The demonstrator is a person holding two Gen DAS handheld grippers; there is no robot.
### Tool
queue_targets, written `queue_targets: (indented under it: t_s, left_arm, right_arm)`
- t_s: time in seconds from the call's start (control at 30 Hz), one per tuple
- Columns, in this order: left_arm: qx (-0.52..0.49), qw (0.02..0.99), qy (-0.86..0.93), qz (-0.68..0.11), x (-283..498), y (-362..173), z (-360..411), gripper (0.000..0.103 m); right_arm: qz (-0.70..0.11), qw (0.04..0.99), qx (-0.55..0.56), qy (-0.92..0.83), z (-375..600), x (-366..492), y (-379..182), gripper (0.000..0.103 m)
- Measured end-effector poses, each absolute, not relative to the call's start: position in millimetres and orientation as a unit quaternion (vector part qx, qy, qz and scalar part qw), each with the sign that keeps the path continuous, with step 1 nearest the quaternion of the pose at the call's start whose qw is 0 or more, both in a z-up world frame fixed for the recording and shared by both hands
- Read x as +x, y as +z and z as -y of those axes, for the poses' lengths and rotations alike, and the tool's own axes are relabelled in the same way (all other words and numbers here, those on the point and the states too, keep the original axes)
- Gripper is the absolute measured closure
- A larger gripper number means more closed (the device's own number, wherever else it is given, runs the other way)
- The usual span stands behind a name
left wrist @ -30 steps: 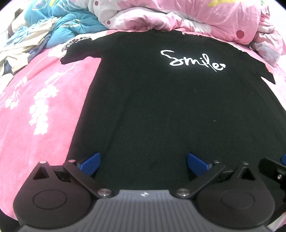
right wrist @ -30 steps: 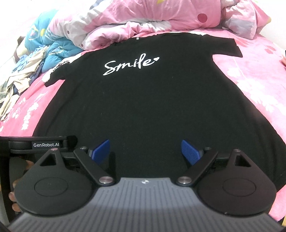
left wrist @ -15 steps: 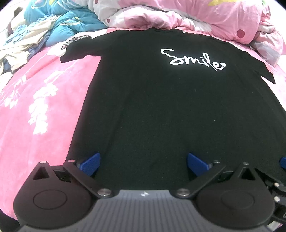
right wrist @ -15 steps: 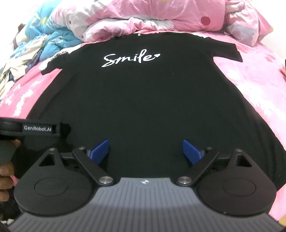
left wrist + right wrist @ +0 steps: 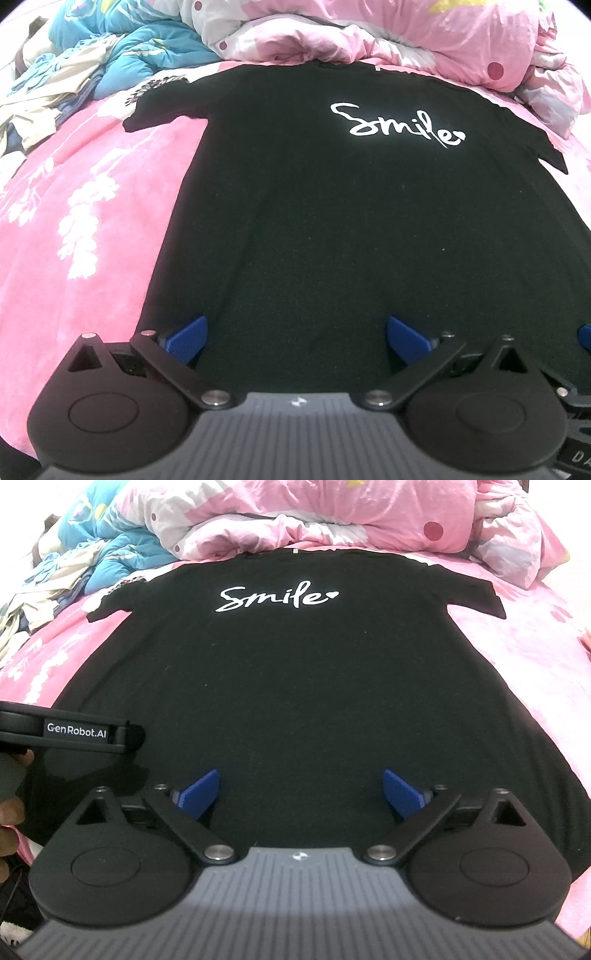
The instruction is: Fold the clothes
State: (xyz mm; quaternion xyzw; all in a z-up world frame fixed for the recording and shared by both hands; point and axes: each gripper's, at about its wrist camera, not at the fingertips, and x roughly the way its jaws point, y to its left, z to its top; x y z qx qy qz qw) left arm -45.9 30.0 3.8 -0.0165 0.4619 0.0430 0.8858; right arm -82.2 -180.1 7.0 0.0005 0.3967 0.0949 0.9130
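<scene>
right gripper [image 5: 301,794] wider; black t-shirt [image 5: 295,686] flat

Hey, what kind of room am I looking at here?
Most likely a bedroom: a black T-shirt lies spread flat on a bed with a pink floral sheet, a bunched pink duvet sits behind it, and a heap of clothes lies to one side.

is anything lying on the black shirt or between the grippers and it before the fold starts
Nothing visible does. The black T-shirt lies flat and bare on the pink bedsheet. The left gripper and right gripper hang open over its hem. The crumpled quilt sits beyond the collar, off the shirt.
</scene>
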Motion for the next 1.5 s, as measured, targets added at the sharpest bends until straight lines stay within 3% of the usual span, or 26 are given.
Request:
queue_targets:
  t_s: [1.5]
  left_arm:
    - [-0.014,0.888,0.046,-0.456,-48.5,2.8,-26.1,0.000]
  right_arm:
    - [-0.395,0.914,0.001,0.096,176.4,-82.9,3.8,0.002]
